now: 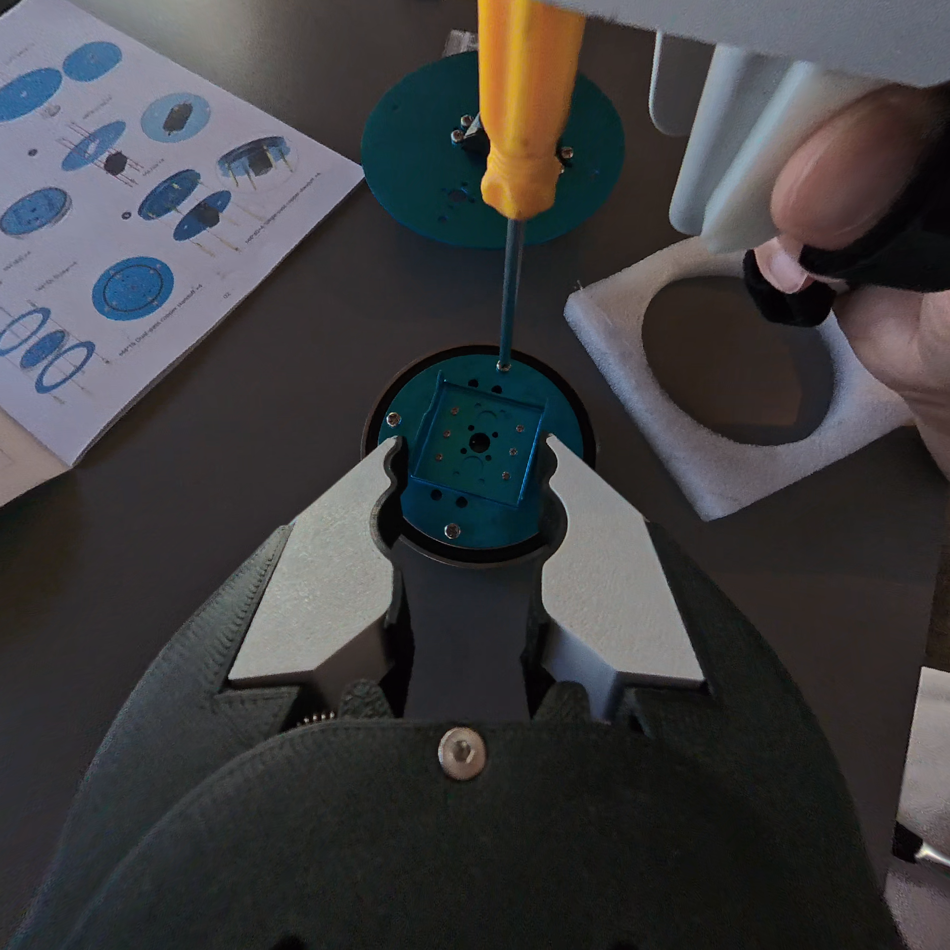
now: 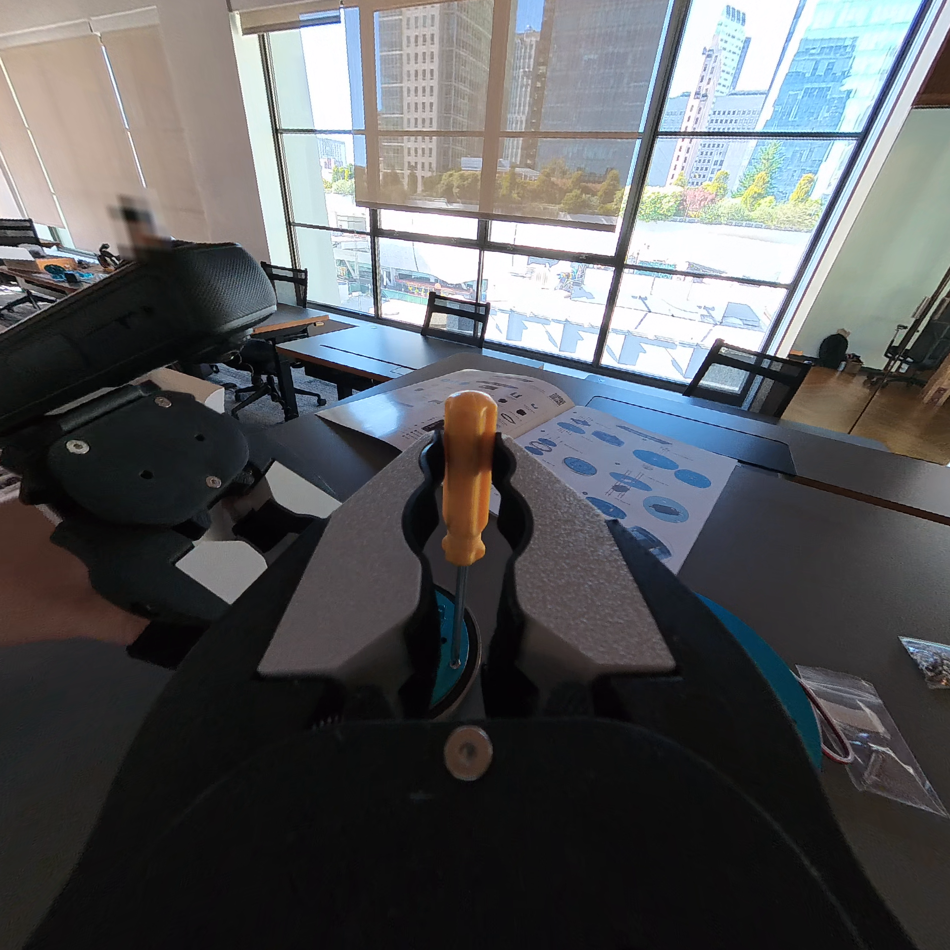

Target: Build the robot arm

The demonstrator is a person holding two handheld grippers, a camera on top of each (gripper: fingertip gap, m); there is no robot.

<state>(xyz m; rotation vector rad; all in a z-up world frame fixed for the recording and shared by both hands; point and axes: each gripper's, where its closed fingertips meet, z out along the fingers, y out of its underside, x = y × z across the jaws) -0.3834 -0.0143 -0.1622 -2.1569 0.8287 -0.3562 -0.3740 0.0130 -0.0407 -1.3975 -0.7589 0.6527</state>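
Observation:
My left gripper (image 1: 472,448) is shut on a round blue disc assembly (image 1: 465,509) with a black rim, which rests on the dark table (image 1: 205,540). Its fingertips flank the square blue bracket (image 1: 478,442) on top of the disc. My right gripper (image 2: 470,441) is shut on the yellow handle of a screwdriver (image 2: 469,478) and holds it upright. The screwdriver shaft (image 1: 511,288) comes down from the far side, and its tip sits on a screw (image 1: 503,366) at the disc's far edge. The disc also shows under the right gripper in the right wrist view (image 2: 443,678).
A second blue disc (image 1: 421,169) lies farther back. A white foam square with a round hole (image 1: 719,462) lies to the right, near a person's hand (image 1: 848,205). An open instruction booklet (image 1: 128,205) lies to the left. Clear plastic bags (image 2: 874,740) lie to the right. One gripper's finger ends stand about 12 centimeters off the other's.

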